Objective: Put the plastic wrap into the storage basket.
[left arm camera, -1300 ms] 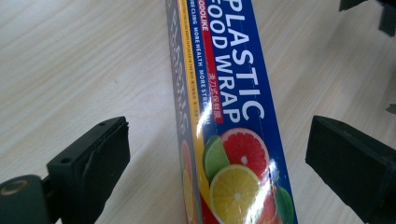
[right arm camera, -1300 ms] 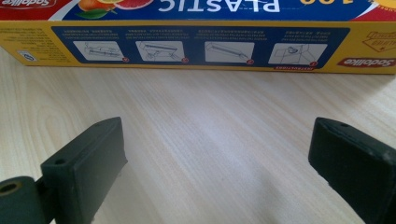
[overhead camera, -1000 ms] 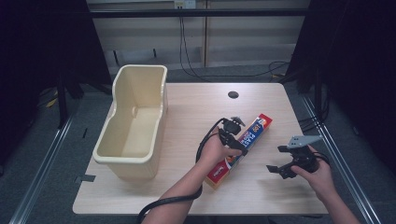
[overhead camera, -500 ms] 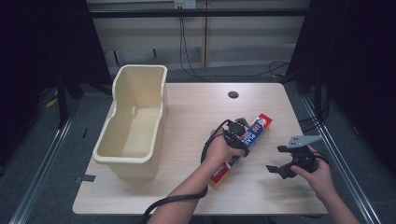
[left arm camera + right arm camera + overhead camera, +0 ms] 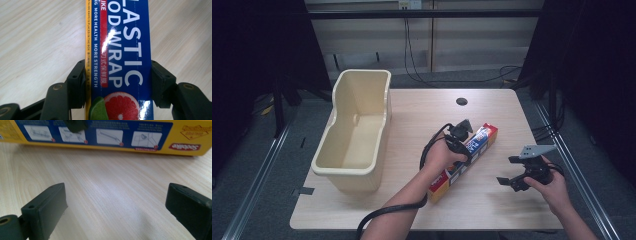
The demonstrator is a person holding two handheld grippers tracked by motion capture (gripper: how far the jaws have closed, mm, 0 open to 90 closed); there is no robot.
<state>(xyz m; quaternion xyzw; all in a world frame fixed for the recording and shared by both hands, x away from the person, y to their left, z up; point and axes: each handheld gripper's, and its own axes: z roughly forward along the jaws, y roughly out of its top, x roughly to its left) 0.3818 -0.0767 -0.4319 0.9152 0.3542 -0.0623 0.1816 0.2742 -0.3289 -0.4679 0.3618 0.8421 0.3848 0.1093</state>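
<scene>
A long plastic wrap box (image 5: 483,136), blue and red on top with yellow sides, lies diagonally on the wooden table (image 5: 412,115). My left gripper (image 5: 460,143) comes down over the box's middle. In the left gripper view its jaws press against both long sides of the box (image 5: 125,37), so the left gripper (image 5: 118,77) is shut on it. The box still rests on the table. My right gripper (image 5: 508,172) hovers low to the right of the box. Its jaws stand wide apart over bare wood, so the right gripper (image 5: 116,202) is open, facing the box's yellow side (image 5: 110,137).
A tall cream plastic bin (image 5: 362,75) stands on the table's left side, with nothing in it. A dark cable hole (image 5: 461,101) sits near the far edge. The left gripper's black cable loops off the front edge. Bare wood lies between bin and box.
The left gripper has shifted only slightly over the box. The box and the right gripper stay where they were.
</scene>
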